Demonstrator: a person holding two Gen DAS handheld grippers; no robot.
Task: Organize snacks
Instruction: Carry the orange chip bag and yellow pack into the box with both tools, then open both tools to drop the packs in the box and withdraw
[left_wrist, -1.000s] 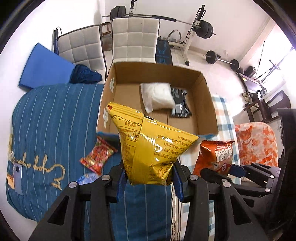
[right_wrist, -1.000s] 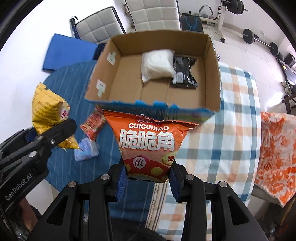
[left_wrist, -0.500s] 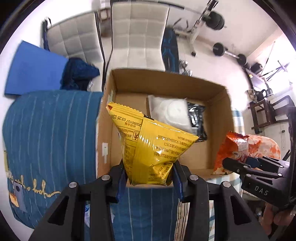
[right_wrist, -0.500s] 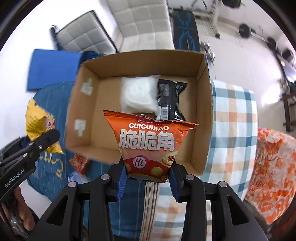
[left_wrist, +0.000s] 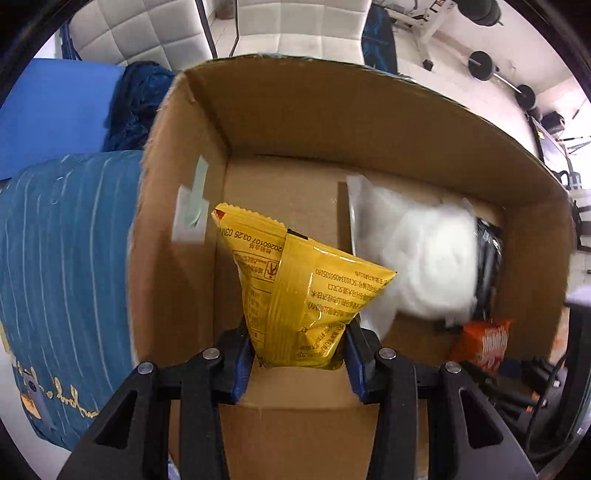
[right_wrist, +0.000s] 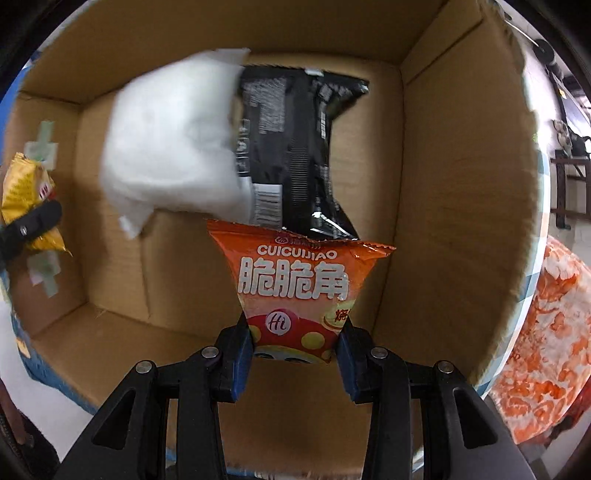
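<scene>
Both jaws clenched: left gripper (left_wrist: 298, 363) on the yellow bag (left_wrist: 299, 295), right gripper (right_wrist: 295, 356) on the orange bag (right_wrist: 297, 291), both inside the cardboard box (right_wrist: 454, 192). Beyond, 2 packets: white packet (right_wrist: 173, 140), black packet (right_wrist: 295, 147). Risk: dropping onto these, crushing chips, or snagging a box wall.

The right gripper (right_wrist: 295, 345) is pinching an orange snack bag (right_wrist: 299, 291) over the open cardboard box (right_wrist: 458, 221), where a white packet (right_wrist: 170, 147) is lying beside a black packet (right_wrist: 291, 147). A yellow bag (right_wrist: 26, 192) is showing at the left edge.
</scene>
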